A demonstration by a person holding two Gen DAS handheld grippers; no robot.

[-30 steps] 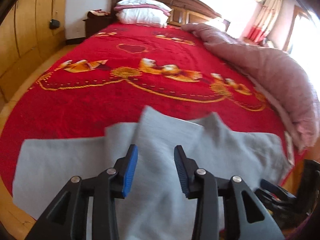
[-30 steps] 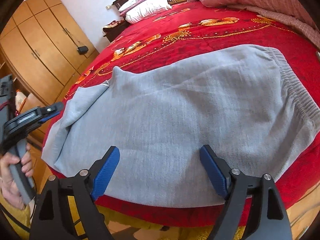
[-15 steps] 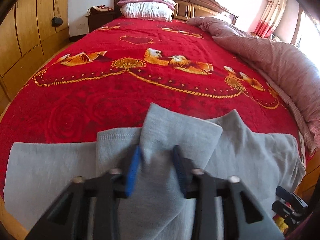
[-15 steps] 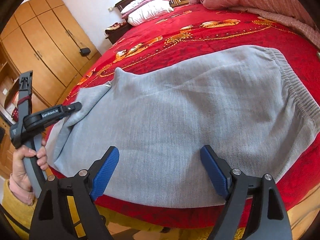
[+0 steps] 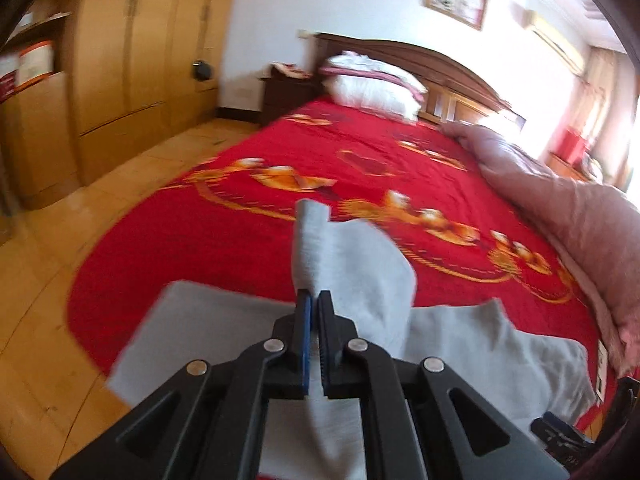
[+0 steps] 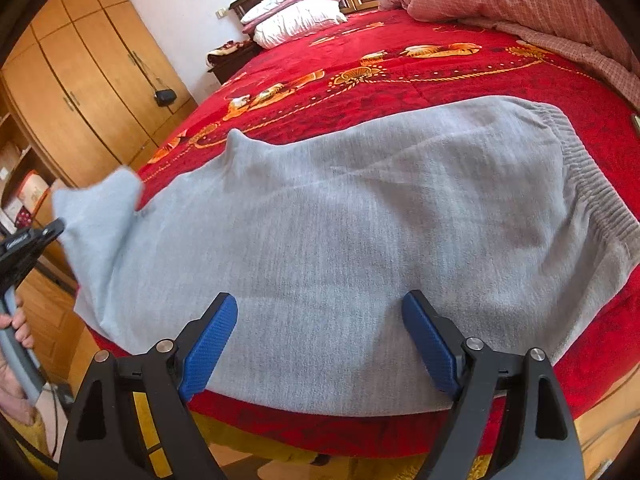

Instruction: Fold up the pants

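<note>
Lifting the leg end of the grey sweatpants (image 6: 340,232) off the red bedspread (image 5: 248,216), the left gripper (image 5: 314,300) is clamped on it; carry it toward the waistband (image 6: 592,184) (right gripper (image 6: 320,320) hangs open, unused).

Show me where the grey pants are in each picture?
Left wrist view: the grey pants lie across the lower middle, with one leg end pinched in the shut left gripper.
Right wrist view: the pants fill the middle, above the open right gripper.
Shared landmark: the white pillows by the headboard.
</note>
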